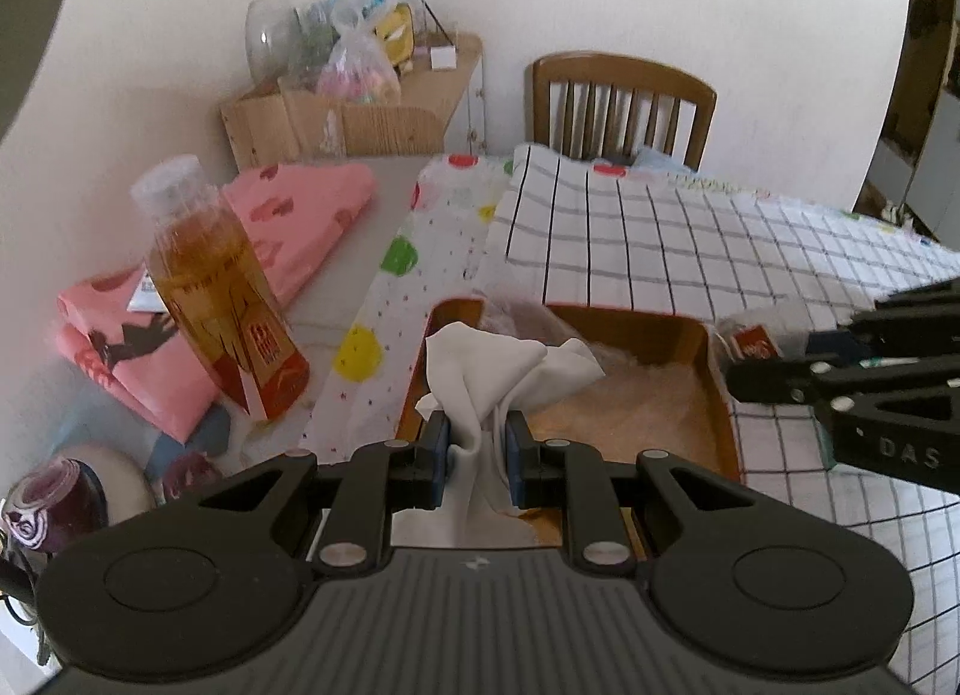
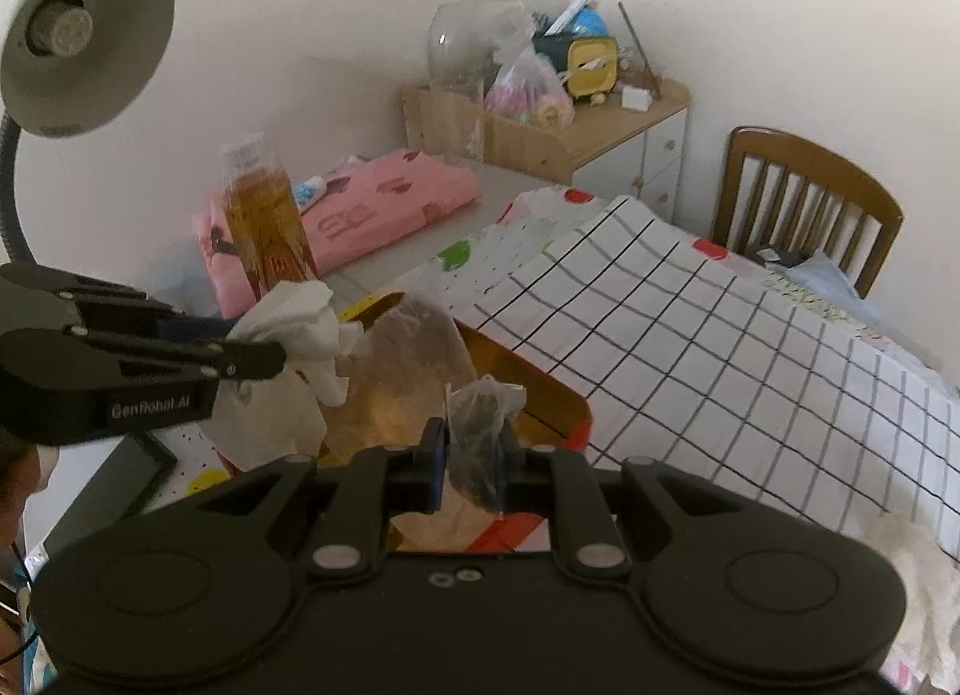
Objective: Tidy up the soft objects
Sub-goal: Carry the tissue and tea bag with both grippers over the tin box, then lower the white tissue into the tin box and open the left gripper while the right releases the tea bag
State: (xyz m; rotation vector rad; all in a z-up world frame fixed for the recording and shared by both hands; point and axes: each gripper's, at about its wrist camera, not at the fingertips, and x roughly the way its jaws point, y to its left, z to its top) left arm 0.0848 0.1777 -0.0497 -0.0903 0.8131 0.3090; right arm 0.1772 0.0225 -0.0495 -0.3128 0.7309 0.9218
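Tools are both busy: our left tool pinches a white cloth above the box, and our right tool pinches a clear bag above the box too.

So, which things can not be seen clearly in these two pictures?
- Left wrist view: the lower part of the white cloth is hidden behind the left hand-held gripper.
- Right wrist view: the small clear bag is blurred; contents unreadable.
- Both views: the bottle label is too blurred to read.

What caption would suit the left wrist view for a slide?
Left gripper clamps a white cloth over a brown box, beside a tea bottle.
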